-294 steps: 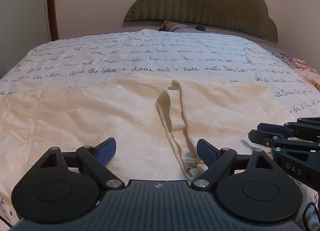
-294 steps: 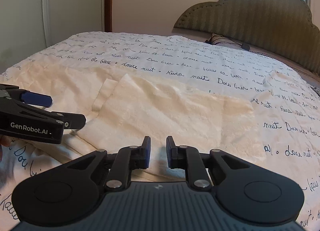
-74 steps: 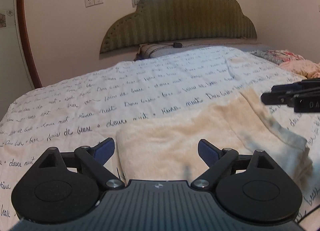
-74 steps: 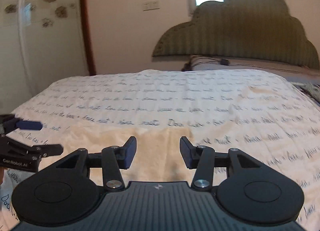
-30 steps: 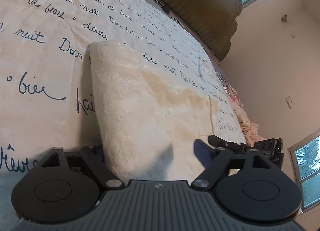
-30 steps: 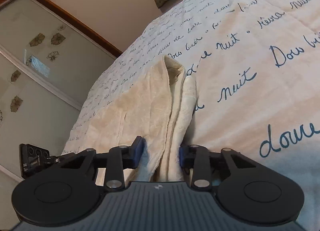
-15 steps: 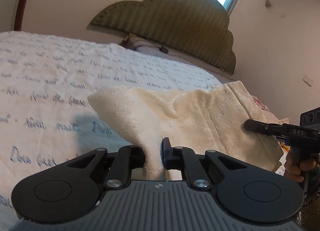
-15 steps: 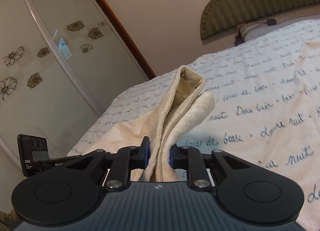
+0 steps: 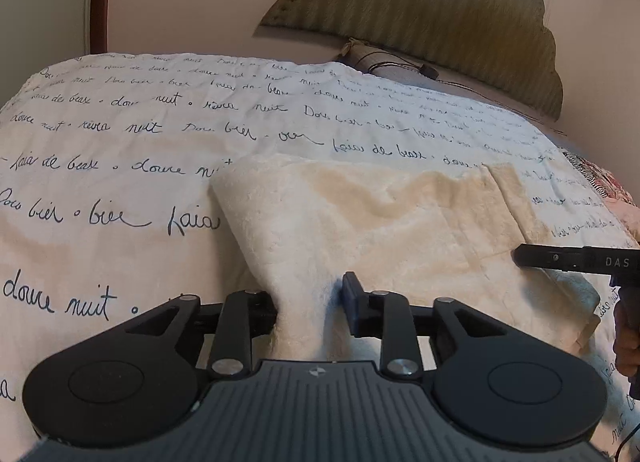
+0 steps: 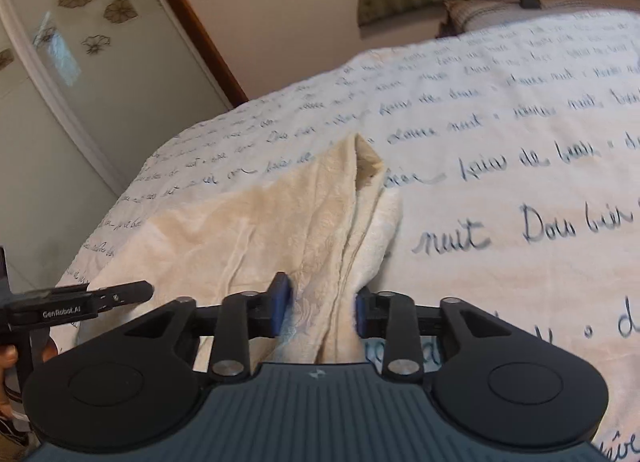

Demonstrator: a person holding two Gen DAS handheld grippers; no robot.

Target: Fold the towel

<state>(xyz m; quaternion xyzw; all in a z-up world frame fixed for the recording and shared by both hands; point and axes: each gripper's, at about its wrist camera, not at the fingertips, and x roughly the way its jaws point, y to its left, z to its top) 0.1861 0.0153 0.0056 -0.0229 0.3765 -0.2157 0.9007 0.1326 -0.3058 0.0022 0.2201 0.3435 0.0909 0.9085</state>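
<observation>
A cream towel (image 9: 380, 222) lies folded on the bed, its long edge running left to right. My left gripper (image 9: 310, 302) straddles its near left corner. Its jaws are opening, with a gap showing at the right pad. In the right wrist view the towel (image 10: 260, 230) shows its layered right end bunched into a ridge. That end sits between the opening jaws of my right gripper (image 10: 322, 302), loose and not pinched. Each gripper appears in the other's view: the right gripper (image 9: 532, 256) at the towel's right edge, and the left gripper (image 10: 132, 290) at its left edge.
The white bedspread (image 9: 120, 134) with dark script covers the bed. A green padded headboard (image 9: 420, 22) and a pillow (image 9: 384, 62) stand at the far end. A sliding wardrobe door (image 10: 60, 62) with flower motifs is on the left. A patterned pink cloth (image 9: 608, 186) lies at the right.
Half a second ago both grippers were shut on the towel's ends, holding them above the bed. Now the towel rests lower on the bedspread and both pairs of jaws have spread apart.
</observation>
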